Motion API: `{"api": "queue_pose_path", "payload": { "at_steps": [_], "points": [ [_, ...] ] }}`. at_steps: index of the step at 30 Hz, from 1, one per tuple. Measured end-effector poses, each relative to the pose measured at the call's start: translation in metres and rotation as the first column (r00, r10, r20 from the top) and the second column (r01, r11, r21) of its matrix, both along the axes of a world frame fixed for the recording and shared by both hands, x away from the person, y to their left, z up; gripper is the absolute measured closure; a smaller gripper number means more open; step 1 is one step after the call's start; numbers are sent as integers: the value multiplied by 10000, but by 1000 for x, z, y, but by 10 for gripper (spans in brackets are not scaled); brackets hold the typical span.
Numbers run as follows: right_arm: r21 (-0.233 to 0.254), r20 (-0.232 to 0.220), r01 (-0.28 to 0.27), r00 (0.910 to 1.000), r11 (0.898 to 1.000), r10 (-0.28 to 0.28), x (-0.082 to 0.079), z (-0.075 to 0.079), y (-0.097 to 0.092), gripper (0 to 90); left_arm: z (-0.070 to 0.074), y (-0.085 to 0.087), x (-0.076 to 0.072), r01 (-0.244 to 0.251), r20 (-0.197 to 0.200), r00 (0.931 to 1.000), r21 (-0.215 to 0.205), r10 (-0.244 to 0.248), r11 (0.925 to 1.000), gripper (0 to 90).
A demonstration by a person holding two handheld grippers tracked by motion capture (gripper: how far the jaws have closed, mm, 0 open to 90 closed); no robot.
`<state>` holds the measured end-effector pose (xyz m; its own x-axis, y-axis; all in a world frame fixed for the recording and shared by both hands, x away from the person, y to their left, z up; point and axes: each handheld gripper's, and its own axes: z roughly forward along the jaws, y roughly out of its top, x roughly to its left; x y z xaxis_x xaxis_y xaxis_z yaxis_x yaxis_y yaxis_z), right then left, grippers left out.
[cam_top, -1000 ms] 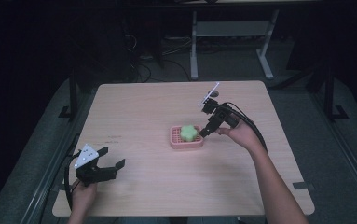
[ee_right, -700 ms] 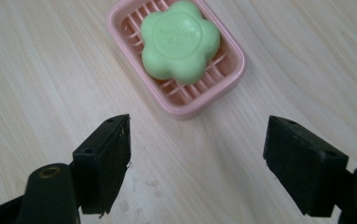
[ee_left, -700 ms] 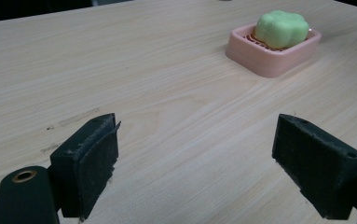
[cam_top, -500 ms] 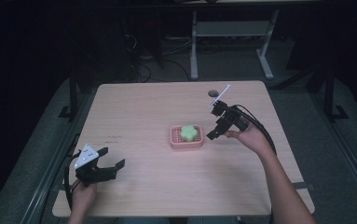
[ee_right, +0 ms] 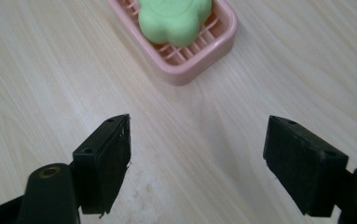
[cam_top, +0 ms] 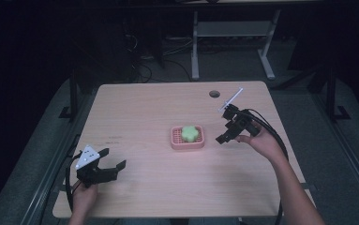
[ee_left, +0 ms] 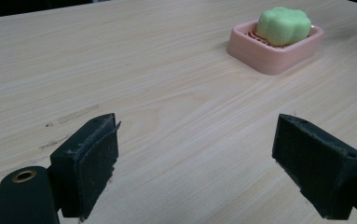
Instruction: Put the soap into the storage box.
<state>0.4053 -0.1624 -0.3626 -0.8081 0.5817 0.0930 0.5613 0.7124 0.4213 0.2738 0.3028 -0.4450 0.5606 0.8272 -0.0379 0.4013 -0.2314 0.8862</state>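
Since the earlier frames, the right tool (cam_top: pixel 228 132) has drawn back from above the soap (cam_top: pixel 191 133) and now sits just to the right of the dish (cam_top: pixel 175 140), clear of it. Soap and dish lie where they were, and the left tool (cam_top: pixel 109 165) has not shifted.

The green, flower-shaped soap (ee_right: pixel 175 18) lies in the pink slotted dish (ee_right: pixel 223 32), near the middle of the tabletop (cam_top: pixel 158 108). In the right gripper view, the dish sits ahead of the right tool (ee_right: pixel 197 156) and slightly to the left of its centre line, near but not touching. The jaws of this tool stand wide apart and hold nothing; bare wood shows between them. The pads are above the surface, tilted down toward it. A person's hand (cam_top: pixel 257 140) grips the tool from behind, and a black cable (cam_top: pixel 275 140) trails back along the forearm.

In the left gripper view, the soap (ee_left: pixel 283 24) and dish (ee_left: pixel 271 58) are well ahead of the left tool (ee_left: pixel 197 163) and off to its right, well apart from it. The jaws of this tool are also wide open and empty, held low over the tabletop near its front left corner. A grey three-cornered plate (cam_top: pixel 86 156) tops the tool, with the other hand (cam_top: pixel 82 199) below it.

A round hole (cam_top: pixel 214 93) lies in the tabletop beyond the right tool, near the far edge.
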Motion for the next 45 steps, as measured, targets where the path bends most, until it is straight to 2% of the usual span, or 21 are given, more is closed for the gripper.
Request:
{"api": "queue_pose_path", "payload": {
  "at_steps": [13,25,34,37,45],
  "points": [
    [194,-348,454,9984,9988,-447,-17,-20,-29,230,-1,-3,-1,42,-51,10000,159,-41,9999,141],
    [311,-406,687,9969,9972,-674,-34,-36,-52,230,-3,-5,0,73,-120,9999,234,-70,9997,141],
    [789,-483,1013,9940,9917,-977,-56,-54,-76,236,-3,-3,0,-57,-103,9999,207,59,9998,140],
    [810,-477,1041,9938,9913,-1005,-62,-57,-81,241,-4,-4,1,-70,-116,9999,205,73,9998,140],
    [1174,-286,1548,9879,9809,-1525,-88,-69,-102,241,-2,-8,1,148,24,9999,400,-149,9991,141]
  ]
}}
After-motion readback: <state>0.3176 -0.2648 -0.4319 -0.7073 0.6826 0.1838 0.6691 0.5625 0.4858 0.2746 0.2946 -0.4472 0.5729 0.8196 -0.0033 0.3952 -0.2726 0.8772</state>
